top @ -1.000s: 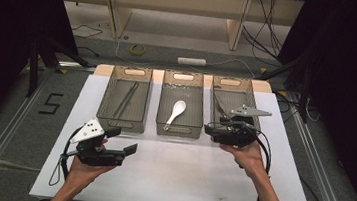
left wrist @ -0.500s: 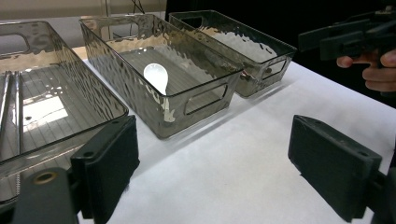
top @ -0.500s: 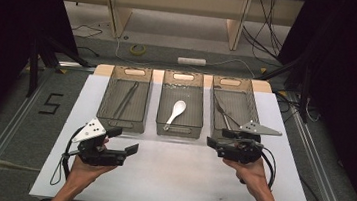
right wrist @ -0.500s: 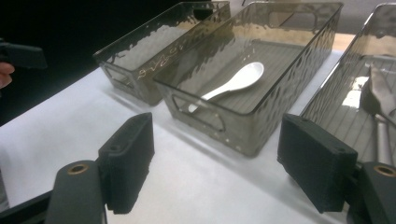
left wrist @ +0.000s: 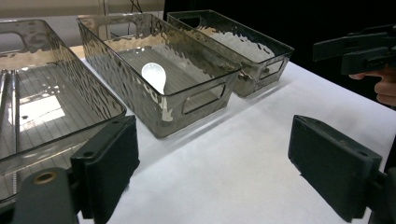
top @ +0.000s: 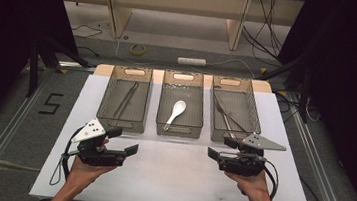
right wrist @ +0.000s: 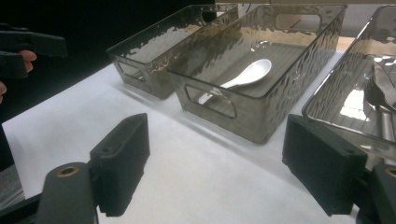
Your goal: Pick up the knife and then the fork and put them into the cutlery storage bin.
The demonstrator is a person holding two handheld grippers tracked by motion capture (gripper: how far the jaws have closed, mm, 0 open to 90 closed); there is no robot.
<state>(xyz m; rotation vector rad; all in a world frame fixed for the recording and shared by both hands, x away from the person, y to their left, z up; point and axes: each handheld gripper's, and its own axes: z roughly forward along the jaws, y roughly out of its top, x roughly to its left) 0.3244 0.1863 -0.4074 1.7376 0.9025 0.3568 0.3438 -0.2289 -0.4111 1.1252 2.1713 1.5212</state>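
Three clear grey bins stand in a row at the back of the white board (top: 173,180). A white spoon (top: 175,112) (left wrist: 154,74) (right wrist: 250,74) lies in the middle bin (top: 178,130). Thin metal sticks (top: 125,99) are in the left bin (top: 105,98), and metal utensils (top: 225,116) lie in the right bin (top: 254,113). My left gripper (top: 124,141) (left wrist: 210,172) hovers open and empty in front of the left bin. My right gripper (top: 219,147) (right wrist: 215,168) is in front of the right bin. Its jaws have just been opening, with nothing between them.
Each gripper view catches the other gripper farther off, the right one (left wrist: 359,46) and the left one (right wrist: 28,46). Behind the board, cables, a power strip (top: 191,60) and a tape roll (top: 137,49) lie on the floor. A "5" mark (top: 50,103) is on the left.
My right gripper has drawn back from above the right bin toward the person and dropped slightly. Its jaws stand wider. The left gripper has stayed put.
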